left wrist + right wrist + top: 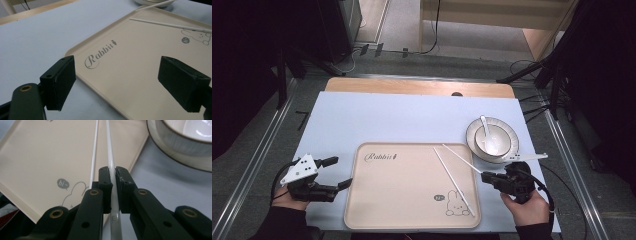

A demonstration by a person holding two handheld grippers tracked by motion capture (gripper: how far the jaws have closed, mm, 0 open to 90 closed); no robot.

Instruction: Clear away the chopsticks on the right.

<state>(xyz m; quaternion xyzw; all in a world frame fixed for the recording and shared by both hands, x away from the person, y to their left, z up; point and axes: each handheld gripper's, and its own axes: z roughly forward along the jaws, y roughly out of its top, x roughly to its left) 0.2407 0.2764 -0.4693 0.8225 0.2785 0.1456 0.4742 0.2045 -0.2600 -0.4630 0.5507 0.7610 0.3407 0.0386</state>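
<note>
Each hand-held gripper, the left gripper (341, 172) and the right gripper (484, 176), was a matte black device. A grey three-cornered plate (300, 169) dotted with small holes topped the left one; a similar pale plate (524, 157) sat on the right one. Black cables (546, 192) trailed from their bodies. The jaws were blocky black pads on arms fastened with brass-coloured rivets (94, 192) and small screws. Dark sleeves (279, 225) covered the person's forearms.

Table (362, 115), light blue cover: beige tray (402, 195); plate (507, 150) at right.
</note>
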